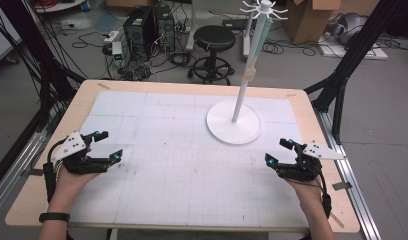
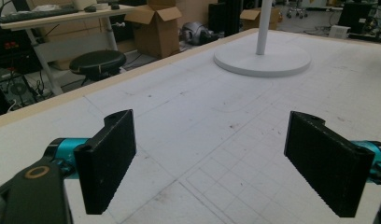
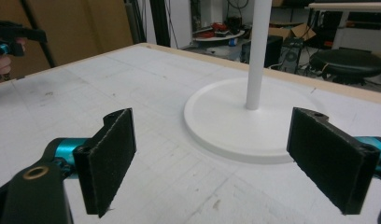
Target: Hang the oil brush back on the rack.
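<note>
Resting at the left edge of the table (image 1: 142, 90), left claw (image 1: 108, 145) released, jaws wide, nothing between them, aimed across the white gridded mat (image 1: 167, 165) toward the middle. Same seen in the left gripper view: two black pads (image 2: 107, 163) far apart over bare mat, white stand (image 2: 262, 58) well ahead.

Standing right of centre, toward the far side, the white stand (image 1: 234, 122): round flat base lying on the mat, thin pole upright, long axis vertical, ring of small hooks at the top pointing outward, all hooks seemingly bare.

Waiting at the right edge, right claw (image 1: 278, 151) also released, jaws at their widest, holding nothing, aimed toward the base of the stand, near but apart from it. In the right gripper view, base (image 3: 235, 121) sitting ahead between the two pads (image 3: 109, 158).

Judged step: a ready pose, both claws free, nothing grasped yet. Probably next: moving the right claw forward to the stand; a grip on the pole calls for jaws either side of it, level, because of the upright axis.
</note>
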Demonstrator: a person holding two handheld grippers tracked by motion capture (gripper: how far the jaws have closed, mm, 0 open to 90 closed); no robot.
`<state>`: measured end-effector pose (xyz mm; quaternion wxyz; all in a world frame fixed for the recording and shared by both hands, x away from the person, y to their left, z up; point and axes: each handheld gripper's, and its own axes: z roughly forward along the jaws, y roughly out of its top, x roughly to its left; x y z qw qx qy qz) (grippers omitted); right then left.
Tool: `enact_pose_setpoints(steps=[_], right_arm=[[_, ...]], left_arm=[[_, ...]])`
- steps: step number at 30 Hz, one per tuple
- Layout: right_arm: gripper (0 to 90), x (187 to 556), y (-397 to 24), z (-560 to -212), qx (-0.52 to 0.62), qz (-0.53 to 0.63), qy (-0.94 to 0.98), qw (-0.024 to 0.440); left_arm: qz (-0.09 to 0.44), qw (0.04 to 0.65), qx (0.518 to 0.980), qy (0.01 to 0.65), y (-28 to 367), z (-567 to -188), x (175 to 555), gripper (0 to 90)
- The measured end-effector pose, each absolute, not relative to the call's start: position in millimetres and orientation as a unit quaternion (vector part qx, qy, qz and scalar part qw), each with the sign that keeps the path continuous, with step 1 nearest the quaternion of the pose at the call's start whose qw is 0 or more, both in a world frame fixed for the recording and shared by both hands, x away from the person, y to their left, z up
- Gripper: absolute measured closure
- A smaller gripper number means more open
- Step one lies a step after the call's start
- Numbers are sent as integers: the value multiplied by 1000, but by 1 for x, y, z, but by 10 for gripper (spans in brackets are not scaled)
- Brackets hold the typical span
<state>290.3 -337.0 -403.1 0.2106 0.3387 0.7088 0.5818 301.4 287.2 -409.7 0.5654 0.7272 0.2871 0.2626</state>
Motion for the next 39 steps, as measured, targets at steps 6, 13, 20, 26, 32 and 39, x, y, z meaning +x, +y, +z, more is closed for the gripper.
enact_pose_setpoints(steps=[6,13,20,26,32,39], right_arm=[[150,290,-344,-412,354,573,709,208],[150,291,-351,-414,362,572,705,210],[149,291,-356,-414,368,573,700,214],[150,291,-358,-414,373,573,697,215],[150,292,-358,-414,372,572,699,214],[150,291,-358,-414,372,572,698,215]], left_arm=[[271,559,726,295,289,-410,302,172],[275,555,725,300,290,-411,302,166],[274,553,728,299,289,-412,302,166],[274,554,727,300,289,-412,302,166],[273,553,728,300,288,-412,302,166],[273,554,727,300,288,-412,302,166]])
